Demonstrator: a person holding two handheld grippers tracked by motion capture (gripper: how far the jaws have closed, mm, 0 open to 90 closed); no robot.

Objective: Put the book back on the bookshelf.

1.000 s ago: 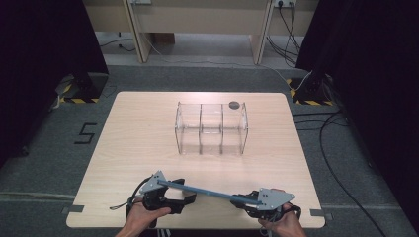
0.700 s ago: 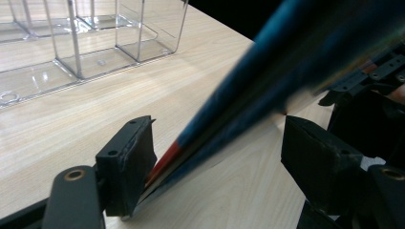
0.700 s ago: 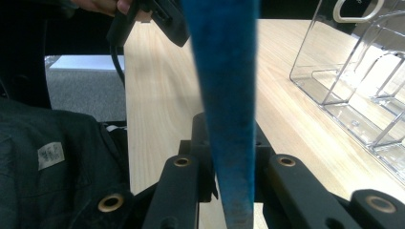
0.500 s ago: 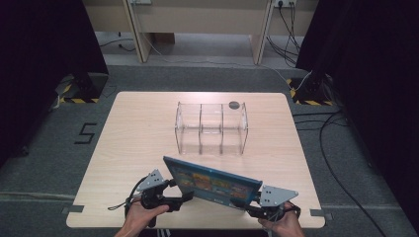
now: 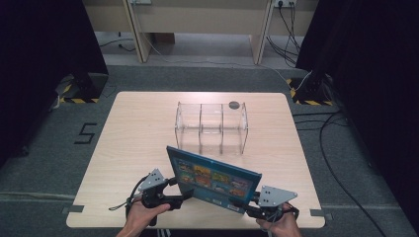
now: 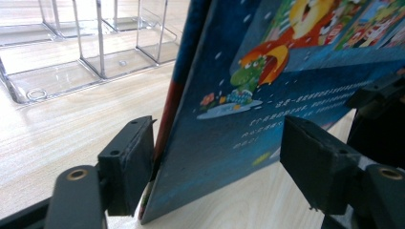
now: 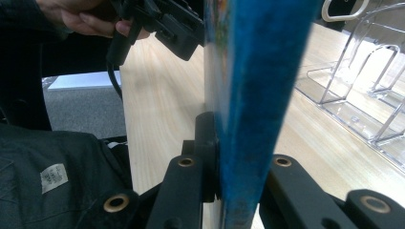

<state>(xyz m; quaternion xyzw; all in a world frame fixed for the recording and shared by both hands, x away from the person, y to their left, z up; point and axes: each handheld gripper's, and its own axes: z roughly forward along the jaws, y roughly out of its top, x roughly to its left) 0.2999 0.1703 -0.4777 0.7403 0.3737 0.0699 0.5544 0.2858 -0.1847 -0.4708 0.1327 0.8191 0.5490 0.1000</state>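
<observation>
Book work is only begun: the blue illustrated picture book is stood up at lower centre, clamped by the right gripper and loosely straddled by the closing left gripper, while the clear acrylic three-slot rack at centre is not yet filled.

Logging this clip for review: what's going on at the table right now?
A person holds a flat blue picture book on edge near the front of the pale wooden table. The right gripper is clamped on one end. The left gripper has just been closing around the other end; one pad touches the spine, the other stands clear of the cover. Behind the book stands a clear acrylic three-compartment rack.
</observation>
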